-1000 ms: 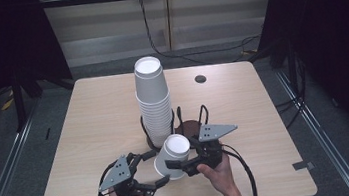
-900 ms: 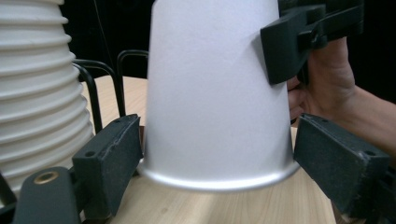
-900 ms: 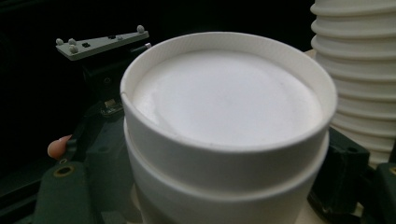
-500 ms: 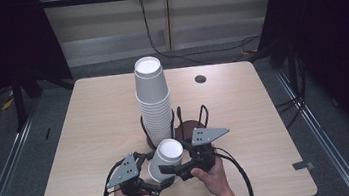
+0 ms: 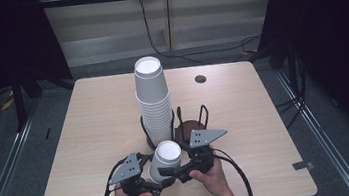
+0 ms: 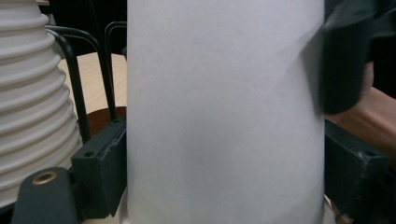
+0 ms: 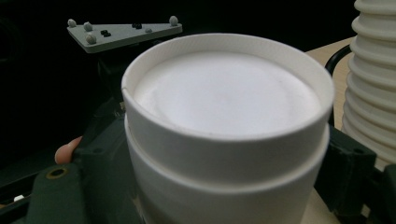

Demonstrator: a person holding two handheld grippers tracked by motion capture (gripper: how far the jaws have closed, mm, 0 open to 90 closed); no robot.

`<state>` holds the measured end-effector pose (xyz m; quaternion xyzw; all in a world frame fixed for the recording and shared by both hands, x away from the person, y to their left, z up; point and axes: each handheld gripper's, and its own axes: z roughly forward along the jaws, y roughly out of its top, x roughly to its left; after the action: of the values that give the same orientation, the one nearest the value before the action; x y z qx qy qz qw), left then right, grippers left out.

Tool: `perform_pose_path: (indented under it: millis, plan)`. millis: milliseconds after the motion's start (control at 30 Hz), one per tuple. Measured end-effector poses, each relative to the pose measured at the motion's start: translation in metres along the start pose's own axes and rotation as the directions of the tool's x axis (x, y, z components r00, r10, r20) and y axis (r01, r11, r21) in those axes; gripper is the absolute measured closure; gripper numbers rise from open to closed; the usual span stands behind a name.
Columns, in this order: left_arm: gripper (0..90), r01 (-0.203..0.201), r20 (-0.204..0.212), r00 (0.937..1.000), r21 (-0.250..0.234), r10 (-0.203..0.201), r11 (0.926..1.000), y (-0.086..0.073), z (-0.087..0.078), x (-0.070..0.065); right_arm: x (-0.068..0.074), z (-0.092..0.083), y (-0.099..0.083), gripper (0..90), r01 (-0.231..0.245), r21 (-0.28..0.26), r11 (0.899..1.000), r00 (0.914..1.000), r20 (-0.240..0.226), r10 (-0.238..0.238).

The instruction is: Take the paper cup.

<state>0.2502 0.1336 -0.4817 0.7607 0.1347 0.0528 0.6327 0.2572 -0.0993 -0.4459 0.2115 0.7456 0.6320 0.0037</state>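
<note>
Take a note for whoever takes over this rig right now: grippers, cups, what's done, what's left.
Left gripper: jaws just closed on the upturned white paper cup.
Right gripper: jaws just opened, with the cup between them.
Tall stack of white paper cups: stands in the black wire holder.
Done: one cup is off the stack.
Left: probably withdraw the right gripper and set the cup down.

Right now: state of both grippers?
Left gripper: jaws just closed, shut on the inverted paper cup.
Right gripper: jaws just opened; they flank the cup's upper end, grip cannot be told.
</note>
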Motion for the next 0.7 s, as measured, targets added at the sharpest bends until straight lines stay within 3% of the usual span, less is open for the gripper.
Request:
perform_pose_path:
  millis: [167,533,700]
  plan:
    - [15.9,0.002,0.017,0.9998,0.013,-0.003,0.9999,0.0,-0.001,0.0,0.001,-0.001,0.002,13.2,0.001,-0.009,1.0,1.0,-0.008,-0.001]
    - [16.2,-0.016,-0.006,0.9998,0.07,0.017,0.9974,0.006,-0.007,0.003,-0.001,-0.014,0.004,13.0,-0.002,-0.022,1.0,0.9999,0.011,0.002]
    - [16.2,-0.01,-0.022,0.9997,0.092,0.012,0.9957,0.008,-0.011,0.008,-0.002,-0.024,0.001,13.0,0.005,0.001,1.0,0.9997,0.024,-0.005]
